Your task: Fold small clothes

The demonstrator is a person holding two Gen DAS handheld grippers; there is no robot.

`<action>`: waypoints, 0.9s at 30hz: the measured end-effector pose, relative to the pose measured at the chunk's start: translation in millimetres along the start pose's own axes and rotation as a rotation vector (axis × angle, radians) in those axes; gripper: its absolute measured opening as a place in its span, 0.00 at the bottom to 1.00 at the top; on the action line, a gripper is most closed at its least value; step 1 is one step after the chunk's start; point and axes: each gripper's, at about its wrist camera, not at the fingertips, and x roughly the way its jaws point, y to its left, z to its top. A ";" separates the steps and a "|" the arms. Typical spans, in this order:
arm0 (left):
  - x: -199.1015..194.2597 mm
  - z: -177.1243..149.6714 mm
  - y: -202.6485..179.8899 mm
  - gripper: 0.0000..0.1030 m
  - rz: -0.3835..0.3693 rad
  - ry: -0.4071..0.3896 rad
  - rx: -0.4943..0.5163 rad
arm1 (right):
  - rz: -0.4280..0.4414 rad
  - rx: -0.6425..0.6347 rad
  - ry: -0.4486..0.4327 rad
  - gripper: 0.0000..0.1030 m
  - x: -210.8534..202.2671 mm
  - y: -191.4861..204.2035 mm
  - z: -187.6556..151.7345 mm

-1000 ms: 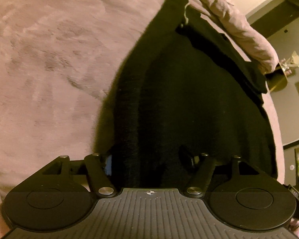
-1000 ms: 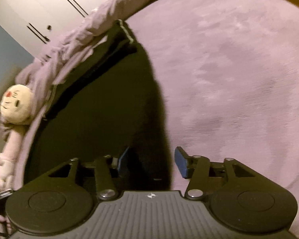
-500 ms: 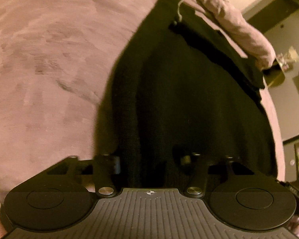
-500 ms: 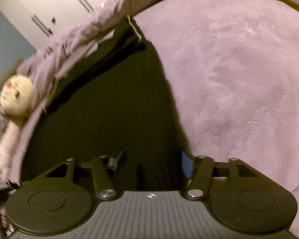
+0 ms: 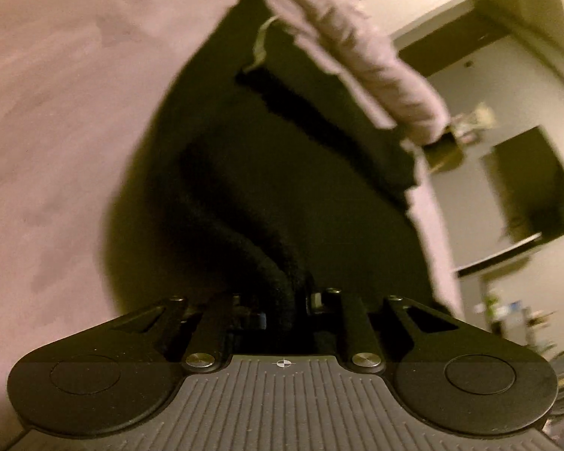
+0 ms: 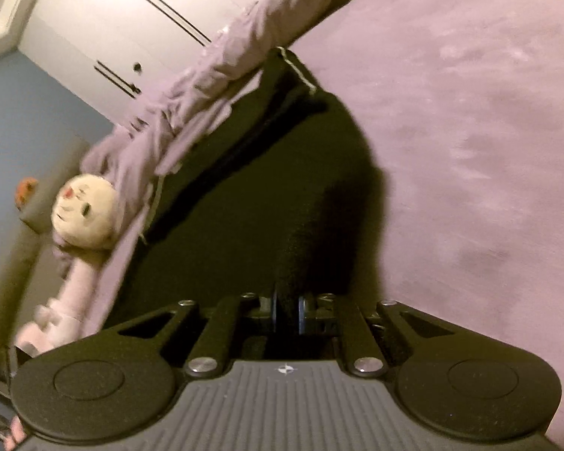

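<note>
Black garment [image 5: 282, 188] edge pinched between both just-closed hand-held grippers [image 5: 285, 310] [image 6: 286, 310].

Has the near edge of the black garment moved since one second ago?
Yes. The black garment near edge has bunched upward off the pink blanket, pinched in the just-closed left gripper.

No readable text, label, brand name or number is to be found in either view. One small printed crosshair mark [image 5: 282, 363] is borne by each ribbed grey camera housing [image 6: 282, 409]; nothing else is legible.
</note>
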 end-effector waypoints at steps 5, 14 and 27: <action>33.6 72.3 -19.9 0.18 -0.036 -0.061 0.039 | 0.050 0.005 -0.022 0.09 49.8 19.1 42.3; 61.9 163.9 -14.0 0.18 0.070 -0.164 -0.133 | -0.068 0.073 -0.093 0.09 109.3 39.5 122.6; 83.2 240.1 -47.5 0.18 0.112 -0.221 -0.110 | -0.181 -0.055 -0.105 0.08 144.4 70.1 203.8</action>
